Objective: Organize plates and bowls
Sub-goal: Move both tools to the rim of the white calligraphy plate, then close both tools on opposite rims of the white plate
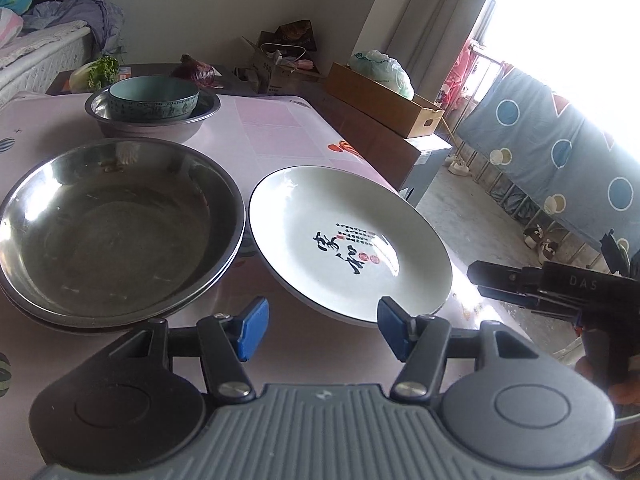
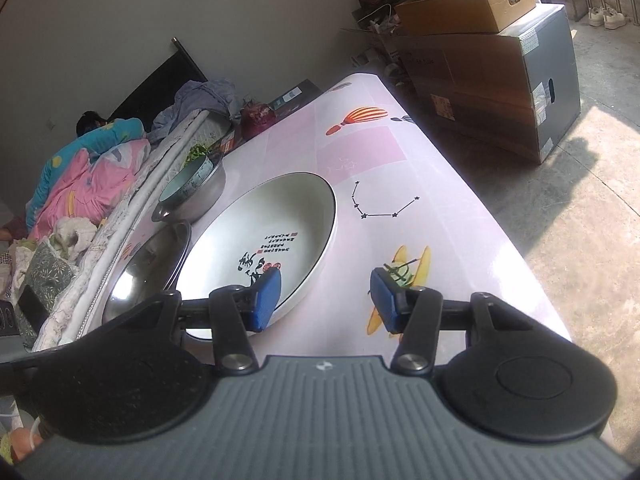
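Left wrist view has our left gripper (image 1: 320,328) spread wide with nothing between the blue pads, hovering just short of the near rim of the white plate (image 1: 348,240). That plate sits on the pink table (image 1: 272,128) right beside the stacked steel basins (image 1: 120,228), rims almost touching. Further back, a teal bowl (image 1: 154,98) is nested inside another steel bowl (image 1: 160,120).

From the right wrist, our right gripper (image 2: 325,300) is also spread and empty, its left pad over the plate's near edge, the right pad over bare tablecloth.

We reckon the plate is glazed ceramic: stiff, fairly heavy, slick, and it'll chip if knocked against the steel. The only real handhold is the rim, pinched top and bottom, probably best on the side away from the basins. The steel ones should be light but slippery.
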Motion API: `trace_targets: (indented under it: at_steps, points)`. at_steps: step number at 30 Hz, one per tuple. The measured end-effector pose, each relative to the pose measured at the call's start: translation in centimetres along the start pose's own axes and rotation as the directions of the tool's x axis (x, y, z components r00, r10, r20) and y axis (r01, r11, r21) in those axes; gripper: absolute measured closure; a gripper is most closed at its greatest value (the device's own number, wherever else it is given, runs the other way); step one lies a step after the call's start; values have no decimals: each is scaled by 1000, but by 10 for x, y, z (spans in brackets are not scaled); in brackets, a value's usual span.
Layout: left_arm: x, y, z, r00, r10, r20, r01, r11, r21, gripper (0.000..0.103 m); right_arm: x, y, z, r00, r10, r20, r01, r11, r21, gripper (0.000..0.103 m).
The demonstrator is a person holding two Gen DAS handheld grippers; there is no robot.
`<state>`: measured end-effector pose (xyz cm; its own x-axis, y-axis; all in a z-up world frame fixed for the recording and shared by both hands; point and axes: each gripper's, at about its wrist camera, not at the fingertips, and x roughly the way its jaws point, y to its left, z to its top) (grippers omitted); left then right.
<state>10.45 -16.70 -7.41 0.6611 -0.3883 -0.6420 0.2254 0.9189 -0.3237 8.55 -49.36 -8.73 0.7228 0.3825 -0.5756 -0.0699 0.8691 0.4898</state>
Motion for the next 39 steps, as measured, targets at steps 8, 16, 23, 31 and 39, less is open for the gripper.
trace_targets:
  at_steps: [8,16,23,31,39]
  points:
    - [14,4,4,1000,0,-22,-1,999,-34,52,59,-14,49,999,23,-33,-24,999,-46,71]
    - [19,11,7,999,-28,-39,24,996,-82,68,94,-18,58,990,102,-101,-104,994,-14,86]
    - [16,14,5,997,-54,-61,49,995,-86,69,79,-3,40,989,70,-127,-76,996,-40,86]
    - [-5,13,-10,993,-103,-64,101,994,-29,69,33,6,-5,989,49,-138,-50,999,-10,84]
    - [-25,11,-25,986,-150,-76,152,988,17,76,-8,21,-52,991,56,-123,-49,997,65,78]
